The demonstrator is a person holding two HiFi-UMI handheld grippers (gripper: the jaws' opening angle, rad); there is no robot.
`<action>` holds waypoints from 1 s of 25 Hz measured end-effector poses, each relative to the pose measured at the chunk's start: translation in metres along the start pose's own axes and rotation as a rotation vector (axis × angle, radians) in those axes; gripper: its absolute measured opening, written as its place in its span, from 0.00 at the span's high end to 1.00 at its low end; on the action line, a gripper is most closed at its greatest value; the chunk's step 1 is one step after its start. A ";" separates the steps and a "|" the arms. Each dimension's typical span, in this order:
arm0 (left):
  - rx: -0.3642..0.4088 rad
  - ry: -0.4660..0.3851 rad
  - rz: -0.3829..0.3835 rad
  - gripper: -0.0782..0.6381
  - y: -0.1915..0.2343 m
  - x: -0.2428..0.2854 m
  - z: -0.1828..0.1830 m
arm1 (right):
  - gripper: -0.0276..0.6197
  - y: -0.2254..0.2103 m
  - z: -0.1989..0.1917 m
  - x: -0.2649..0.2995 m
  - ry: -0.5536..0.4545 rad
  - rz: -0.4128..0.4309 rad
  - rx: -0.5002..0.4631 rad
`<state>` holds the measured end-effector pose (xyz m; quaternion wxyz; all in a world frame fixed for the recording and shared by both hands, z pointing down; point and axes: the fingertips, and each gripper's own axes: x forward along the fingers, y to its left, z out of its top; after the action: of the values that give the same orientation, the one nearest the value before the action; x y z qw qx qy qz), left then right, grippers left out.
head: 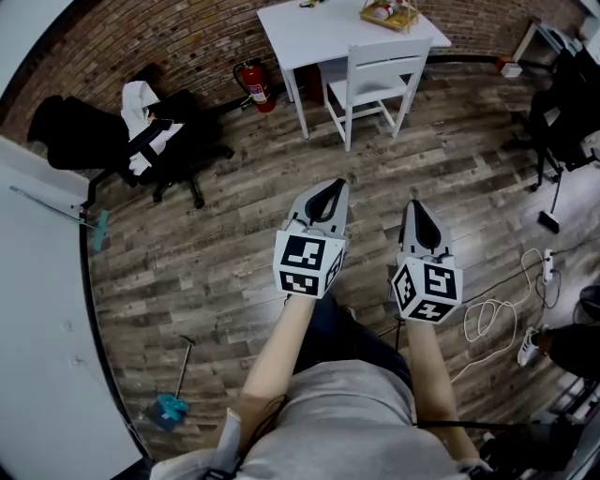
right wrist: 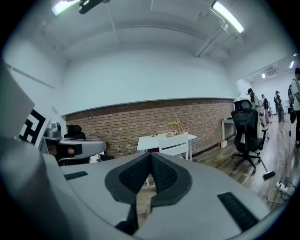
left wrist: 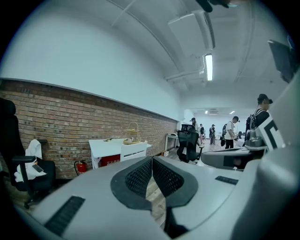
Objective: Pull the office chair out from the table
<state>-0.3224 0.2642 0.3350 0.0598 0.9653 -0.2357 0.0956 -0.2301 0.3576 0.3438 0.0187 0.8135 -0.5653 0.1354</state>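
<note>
Open-plan office: brick wall (head: 178, 37), white table (head: 323, 28), black office chairs (head: 155, 141), strip lights (left wrist: 208, 66).

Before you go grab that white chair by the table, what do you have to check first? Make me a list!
1. Left gripper carrying nothing: ok.
2. Right gripper carrying nothing: ok.
3. Fingers open, ready to grab: not ok, both pairs are shut.
4. White chair in sight: ok, it stands at the table straight ahead.
5. Close enough to touch the chair: not ok, both grippers hang well short of it.
6. Floor on the way there bare: ok.
</note>
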 end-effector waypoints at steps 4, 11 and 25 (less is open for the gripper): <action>0.006 0.006 0.002 0.87 -0.003 0.009 0.001 | 0.93 -0.010 -0.002 0.005 0.001 0.002 0.017; 0.012 0.014 -0.001 0.87 0.012 0.039 0.004 | 0.93 -0.020 -0.001 0.041 0.016 0.001 0.049; 0.008 0.016 -0.047 0.87 0.089 0.173 0.037 | 0.93 -0.047 0.046 0.185 0.010 -0.031 0.032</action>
<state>-0.2072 0.1030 0.3420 0.0600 0.9699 -0.2122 0.1030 -0.1172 0.1964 0.3497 0.0106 0.8217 -0.5503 0.1482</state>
